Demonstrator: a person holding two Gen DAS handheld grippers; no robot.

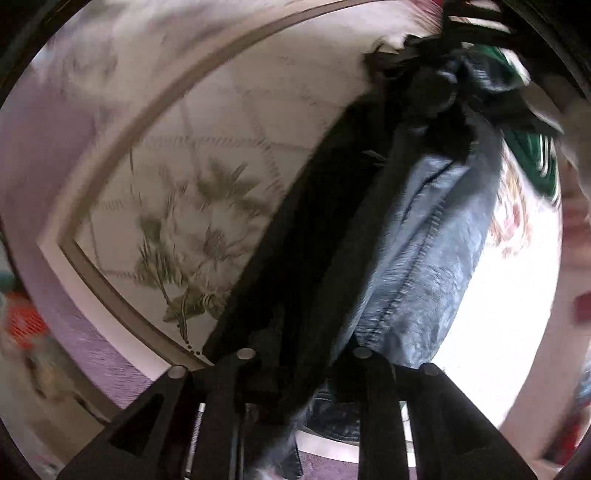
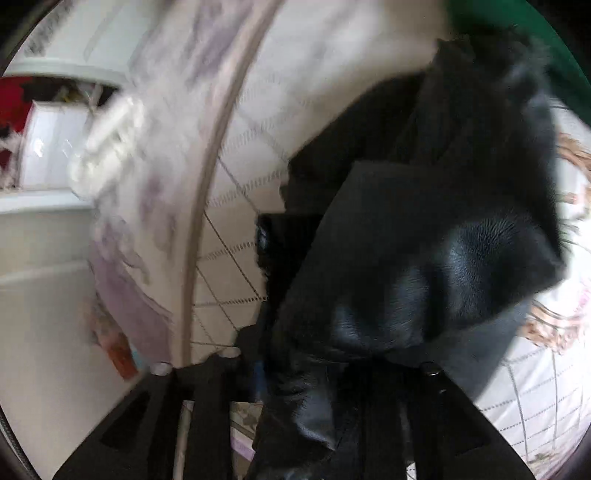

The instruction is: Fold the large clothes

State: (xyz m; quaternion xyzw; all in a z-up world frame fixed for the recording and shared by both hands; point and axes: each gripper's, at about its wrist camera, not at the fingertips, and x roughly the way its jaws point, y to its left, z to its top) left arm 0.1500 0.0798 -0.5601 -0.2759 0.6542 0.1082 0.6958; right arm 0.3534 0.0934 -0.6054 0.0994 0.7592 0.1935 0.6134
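Note:
In the left wrist view a large garment hangs stretched away from my left gripper: a black leather part beside a washed blue denim part. The jaws are shut on this garment and it runs up to the other gripper at the top right. In the right wrist view my right gripper is shut on the same garment's black leather, which fills the middle and hides the fingertips. A black cuff or collar edge hangs at its left.
Below lies a bed with a white quilted cover with a grey flower print, a grey border band and a lilac edge. A green and white garment lies at the right. A white shelf stands beyond the bed.

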